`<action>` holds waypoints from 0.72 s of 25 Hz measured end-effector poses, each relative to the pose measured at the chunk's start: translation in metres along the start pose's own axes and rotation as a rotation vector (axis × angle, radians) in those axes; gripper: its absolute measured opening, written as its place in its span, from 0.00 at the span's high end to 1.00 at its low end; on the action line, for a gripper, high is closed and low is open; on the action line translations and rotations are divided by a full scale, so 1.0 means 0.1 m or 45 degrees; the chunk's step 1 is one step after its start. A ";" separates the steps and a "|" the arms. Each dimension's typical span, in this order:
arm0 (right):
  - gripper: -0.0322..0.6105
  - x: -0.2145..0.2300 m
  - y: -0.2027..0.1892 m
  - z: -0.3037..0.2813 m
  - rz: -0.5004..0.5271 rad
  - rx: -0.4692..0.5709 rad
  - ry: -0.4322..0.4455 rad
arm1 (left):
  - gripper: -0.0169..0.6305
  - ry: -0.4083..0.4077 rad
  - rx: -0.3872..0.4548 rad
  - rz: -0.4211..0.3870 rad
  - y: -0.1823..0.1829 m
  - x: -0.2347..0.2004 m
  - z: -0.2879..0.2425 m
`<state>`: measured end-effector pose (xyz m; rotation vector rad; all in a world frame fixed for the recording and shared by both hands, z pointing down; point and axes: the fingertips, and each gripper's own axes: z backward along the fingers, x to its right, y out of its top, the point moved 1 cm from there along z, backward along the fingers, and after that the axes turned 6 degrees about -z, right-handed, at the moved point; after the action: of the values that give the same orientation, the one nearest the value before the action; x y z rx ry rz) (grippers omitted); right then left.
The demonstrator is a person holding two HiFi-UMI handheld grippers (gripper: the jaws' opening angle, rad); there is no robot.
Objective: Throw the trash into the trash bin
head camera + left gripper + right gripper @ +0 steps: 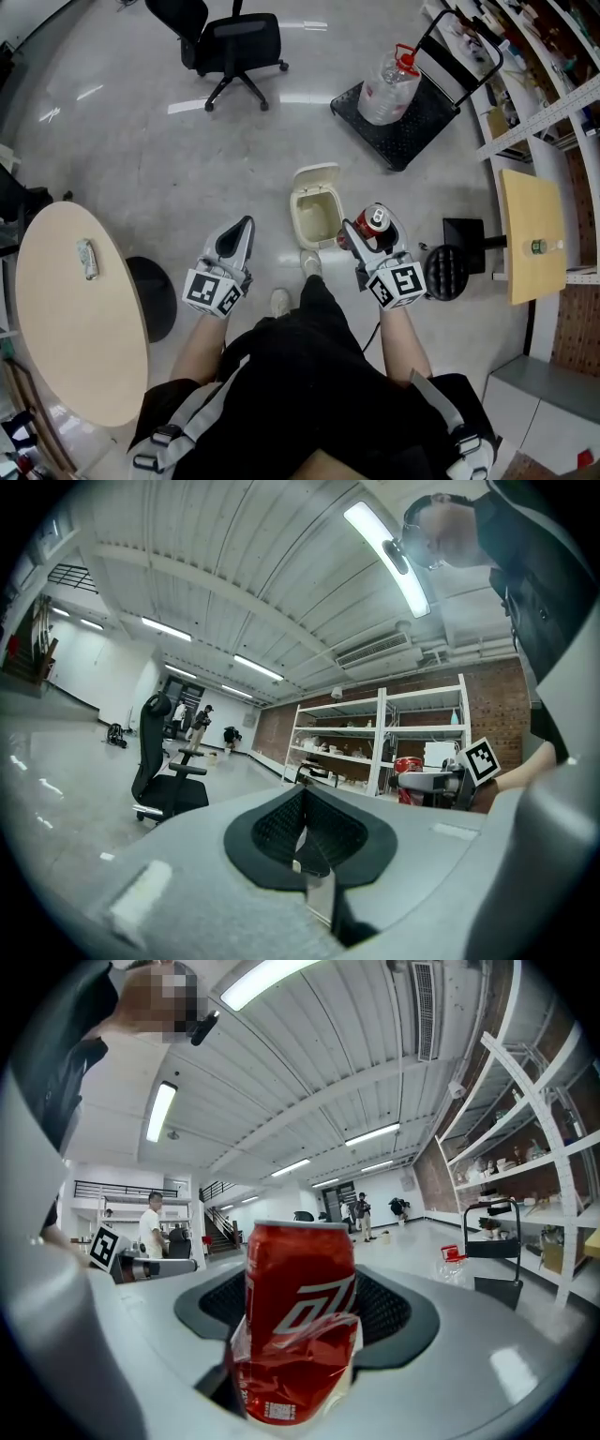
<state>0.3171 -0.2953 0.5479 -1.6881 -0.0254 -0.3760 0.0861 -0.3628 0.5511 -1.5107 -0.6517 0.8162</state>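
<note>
A red drink can (300, 1297), dented in its lower half, stands upright between the pads of my right gripper (302, 1354), which is shut on it. In the head view the can (377, 219) and right gripper (373, 231) hover just right of a cream trash bin (302, 222) whose lid is flipped open on the floor. My left gripper (240, 234) is left of the bin, pointing forward, its pads (281, 822) together with nothing between them. A small crumpled piece of trash (87, 259) lies on the oval table at the left.
The beige oval table (70, 328) is at my left, with a dark round base (155, 295) beside it. A black office chair (230, 42) stands ahead. A black cart (403, 122) carries a big water bottle (389, 84). A black stool (448, 272), a yellow side table (532, 234) and shelves are at the right.
</note>
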 end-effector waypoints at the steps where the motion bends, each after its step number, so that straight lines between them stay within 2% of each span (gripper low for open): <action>1: 0.42 0.06 -0.01 -0.05 -0.005 -0.011 0.007 | 0.97 0.001 -0.017 -0.007 -0.04 0.00 -0.07; 7: 0.42 0.38 -0.25 -0.45 -0.024 -0.099 0.057 | 0.97 -0.031 -0.086 -0.022 -0.26 0.03 -0.51; 18: 0.42 0.67 -1.24 -0.78 -0.192 -0.299 0.050 | 0.97 0.032 -0.262 0.084 -1.08 -0.13 -0.76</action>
<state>0.3335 -0.3640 0.6927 -1.9160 -0.0831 -0.5421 0.1464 -0.4069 0.6611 -1.7340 -0.6865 0.7973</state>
